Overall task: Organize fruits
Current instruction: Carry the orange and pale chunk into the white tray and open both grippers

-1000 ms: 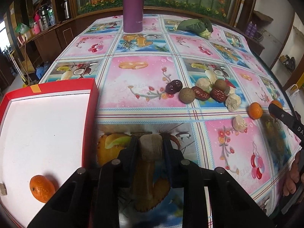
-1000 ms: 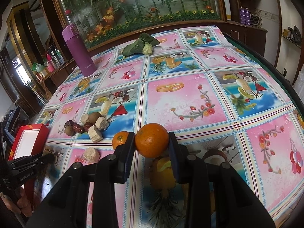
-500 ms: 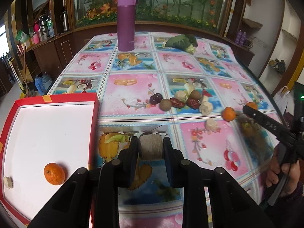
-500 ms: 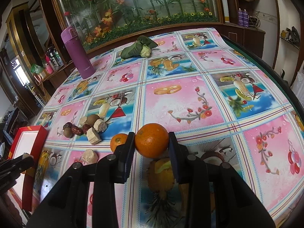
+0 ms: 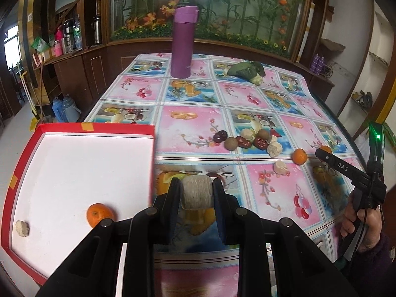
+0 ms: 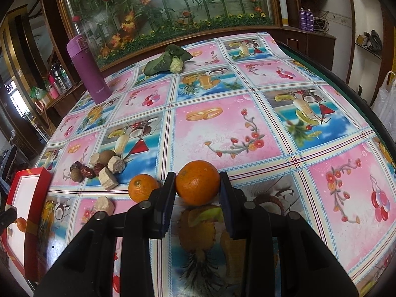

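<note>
Left gripper clamped on pale chunk, now lifted higher beside red tray, drop likely next; right gripper pinching orange, barely moved above tablecloth

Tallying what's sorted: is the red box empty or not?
Not empty. The red box holds an orange and a pale chunk on its white floor.

**Off to the sides of my fruit**

In the upper middle of my left view a purple flask stands upright on the worktop's patterned cloth. A leafy green vegetable lies to its right. Behind both I see a glass-fronted display of plants.
</note>
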`<action>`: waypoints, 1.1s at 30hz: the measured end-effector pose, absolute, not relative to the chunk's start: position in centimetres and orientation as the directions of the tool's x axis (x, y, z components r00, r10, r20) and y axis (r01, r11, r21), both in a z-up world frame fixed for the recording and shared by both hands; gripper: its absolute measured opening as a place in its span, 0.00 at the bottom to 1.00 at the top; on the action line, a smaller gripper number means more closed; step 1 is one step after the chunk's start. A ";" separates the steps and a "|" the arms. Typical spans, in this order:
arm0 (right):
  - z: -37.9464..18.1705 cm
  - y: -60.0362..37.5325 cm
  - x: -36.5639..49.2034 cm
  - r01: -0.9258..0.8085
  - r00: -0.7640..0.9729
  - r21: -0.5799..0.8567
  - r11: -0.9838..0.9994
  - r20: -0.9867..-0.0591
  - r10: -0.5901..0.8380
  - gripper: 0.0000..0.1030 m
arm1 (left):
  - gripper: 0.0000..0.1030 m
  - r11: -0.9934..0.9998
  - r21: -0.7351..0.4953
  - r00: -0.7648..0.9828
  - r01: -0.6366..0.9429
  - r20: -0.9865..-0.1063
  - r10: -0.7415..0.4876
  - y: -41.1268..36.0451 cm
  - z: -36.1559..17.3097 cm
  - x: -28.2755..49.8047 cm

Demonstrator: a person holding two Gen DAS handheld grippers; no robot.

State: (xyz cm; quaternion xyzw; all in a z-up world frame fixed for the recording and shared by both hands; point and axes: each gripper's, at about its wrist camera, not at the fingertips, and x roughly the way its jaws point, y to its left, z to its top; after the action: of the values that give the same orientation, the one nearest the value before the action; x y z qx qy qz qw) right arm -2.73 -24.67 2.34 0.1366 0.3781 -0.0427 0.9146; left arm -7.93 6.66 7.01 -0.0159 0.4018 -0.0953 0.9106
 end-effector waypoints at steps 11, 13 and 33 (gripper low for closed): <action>3.5 -13.2 -3.2 -0.076 0.695 0.313 0.947 -0.664 0.276 0.35 | 0.25 0.993 -0.112 0.682 0.039 -0.723 -0.109 12.6 7.0 -8.6; 3.8 -10.2 -3.2 -0.145 0.677 0.331 0.932 -0.654 0.337 0.35 | 0.25 0.995 -0.101 0.687 0.009 -0.723 -0.079 13.8 6.9 -8.8; 4.8 9.7 1.1 -0.455 0.493 0.272 0.848 -0.716 0.495 0.36 | 0.25 0.978 -0.027 0.647 -0.207 -0.754 0.116 21.5 4.6 -8.6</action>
State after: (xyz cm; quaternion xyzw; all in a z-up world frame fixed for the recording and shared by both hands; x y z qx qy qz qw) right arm 1.14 9.71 4.75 0.0235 0.4218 0.2748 0.8637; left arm -8.63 21.53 4.61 -0.0554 0.4106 0.0891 0.9058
